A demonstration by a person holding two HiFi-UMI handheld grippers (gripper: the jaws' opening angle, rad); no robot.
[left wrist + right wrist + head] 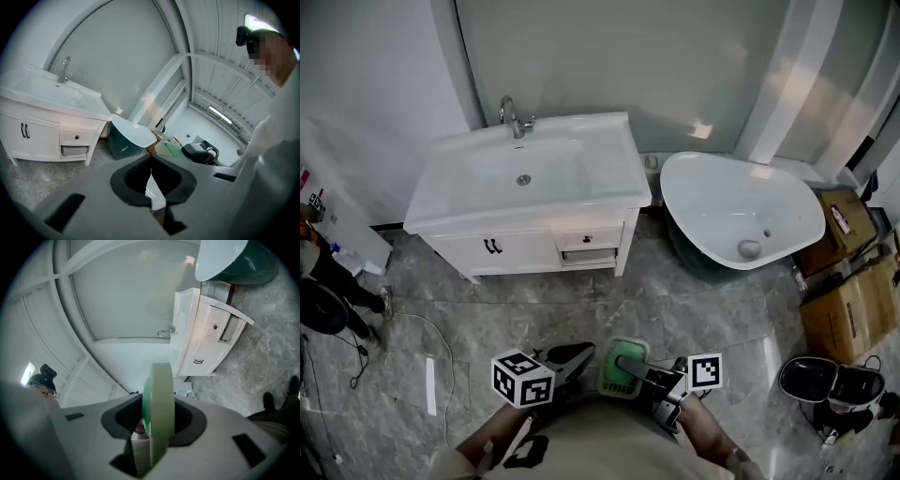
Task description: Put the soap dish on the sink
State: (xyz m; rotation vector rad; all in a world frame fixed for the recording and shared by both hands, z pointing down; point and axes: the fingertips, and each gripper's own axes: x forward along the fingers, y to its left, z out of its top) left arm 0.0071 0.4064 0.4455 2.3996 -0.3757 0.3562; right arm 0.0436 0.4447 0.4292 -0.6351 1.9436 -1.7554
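Up close, right tool closes on soap dish edge-on; left tool pressed together.

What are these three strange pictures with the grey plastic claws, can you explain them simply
A person holds a two-jaw gripper in each hand. The head view comes from a camera on the person's head, looking down; the two round views come from cameras riding on each gripper. The right gripper is closing its jaws on a pale green plastic soap dish, held edge-on. The left gripper has its jaws together, holding nothing. Ahead, on the grey marble floor, stand a white sink cabinet with a chrome tap and a white oval bathtub.
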